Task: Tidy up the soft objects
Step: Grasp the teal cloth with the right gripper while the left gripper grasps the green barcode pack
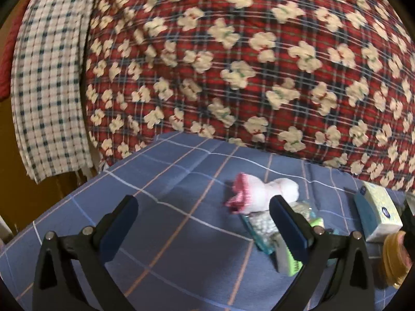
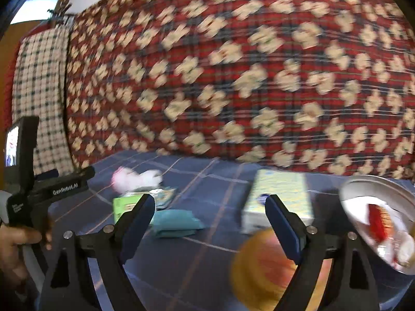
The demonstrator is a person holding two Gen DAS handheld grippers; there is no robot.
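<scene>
The blue checked sheet (image 1: 160, 223) is smooth woven cloth, matt, with pressed fold creases; behind it the red plaid quilt (image 1: 233, 64) looks puffy and soft, and left of the quilt hangs a crinkled, seersucker-like checked cloth (image 1: 49, 85). On the sheet, the white sock (image 1: 262, 194) with its pink frilled cuff is fluffy knit, the packet (image 1: 262, 228) under it glossy plastic, and the tissue box (image 1: 376, 210) to its right matt cardboard. The left gripper (image 1: 205, 207) is matt black plastic with shiny metal screws and dark blue pads.

A red plaid quilt (image 1: 246, 64) carries cream bear shapes. Beside it hangs a cream cloth (image 1: 49, 90) with dark checks. The bed sheet (image 1: 168, 207) is blue with white and orange lines. The sock (image 1: 255, 194) is white, pink-cuffed. The pouch (image 2: 176, 224) is teal.
</scene>
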